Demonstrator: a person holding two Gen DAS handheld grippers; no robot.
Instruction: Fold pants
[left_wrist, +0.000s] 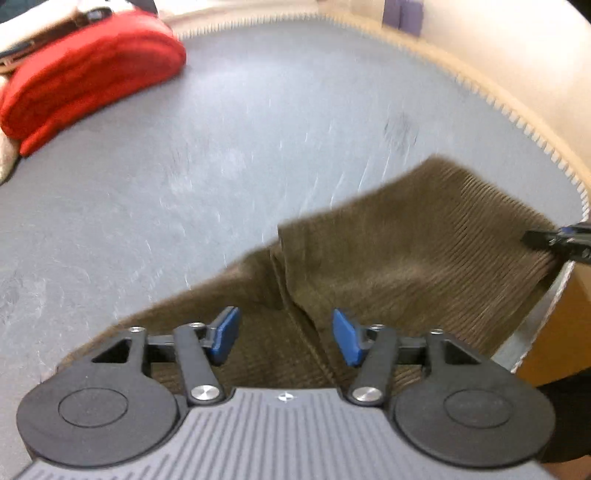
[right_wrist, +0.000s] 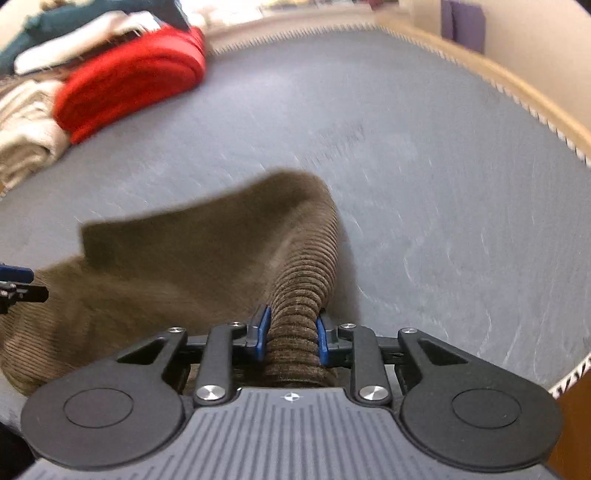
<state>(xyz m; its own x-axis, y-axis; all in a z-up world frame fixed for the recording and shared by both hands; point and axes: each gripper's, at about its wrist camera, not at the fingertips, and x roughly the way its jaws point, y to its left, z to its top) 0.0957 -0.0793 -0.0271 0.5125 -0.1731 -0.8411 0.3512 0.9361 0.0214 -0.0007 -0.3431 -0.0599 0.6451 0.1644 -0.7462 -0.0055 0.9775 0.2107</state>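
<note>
Grey mat (left_wrist: 258, 122) with brown ribbed pants (left_wrist: 406, 258) lying on it, seen from two sides.

From the left wrist, the left gripper (left_wrist: 284, 338) hangs over the pants with its blue pads wide apart and nothing pinched between them; the right gripper (left_wrist: 554, 240) peeks in at the far right edge on the cloth. From the right wrist, the right gripper (right_wrist: 290, 334) has its pads close together, squeezing a bunched roll of the pants (right_wrist: 207, 254) that rises off the mat. This side alone shows white and green clothes (right_wrist: 55, 48) behind the red folded cloth (right_wrist: 136, 81).
</note>
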